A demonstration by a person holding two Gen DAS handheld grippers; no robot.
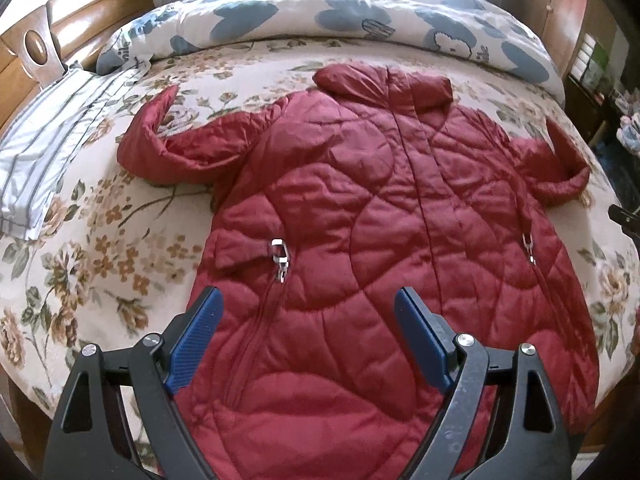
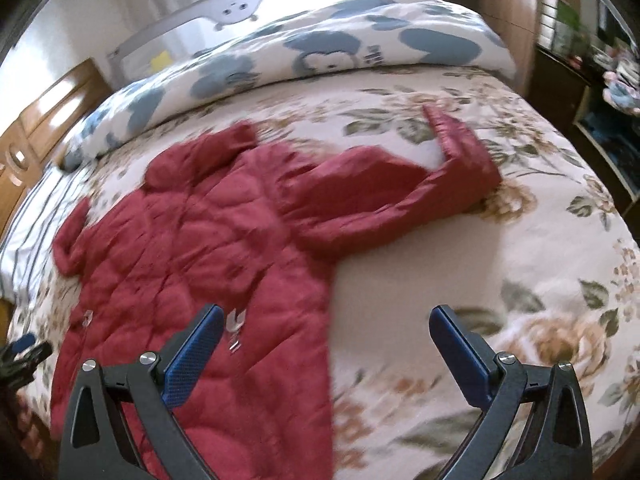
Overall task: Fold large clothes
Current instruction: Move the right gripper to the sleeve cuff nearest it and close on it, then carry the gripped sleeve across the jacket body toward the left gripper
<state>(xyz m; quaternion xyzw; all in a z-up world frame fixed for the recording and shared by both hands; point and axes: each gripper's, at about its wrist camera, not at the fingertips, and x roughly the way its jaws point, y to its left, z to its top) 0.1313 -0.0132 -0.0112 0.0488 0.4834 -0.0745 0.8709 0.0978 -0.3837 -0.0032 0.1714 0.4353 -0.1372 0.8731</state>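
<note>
A large red quilted coat (image 1: 360, 216) lies flat, front up, on a floral bed sheet (image 1: 120, 240), collar toward the far side. Its left sleeve (image 1: 160, 140) and right sleeve (image 1: 556, 164) lie out to the sides, cuffs bent upward. My left gripper (image 1: 308, 304) is open and empty, hovering over the coat's lower half near a metal pocket clip (image 1: 280, 256). In the right wrist view the coat (image 2: 192, 240) lies at the left with its right sleeve (image 2: 400, 192) stretched out. My right gripper (image 2: 326, 324) is open and empty, above the coat's right edge.
A rolled quilt with blue prints (image 1: 340, 20) lies along the far side of the bed. A striped folded cloth (image 1: 52, 144) lies at the left beside a wooden headboard (image 1: 40, 48). Dark shelves (image 2: 600, 80) stand at the right. The left gripper shows at the left edge of the right wrist view (image 2: 20, 356).
</note>
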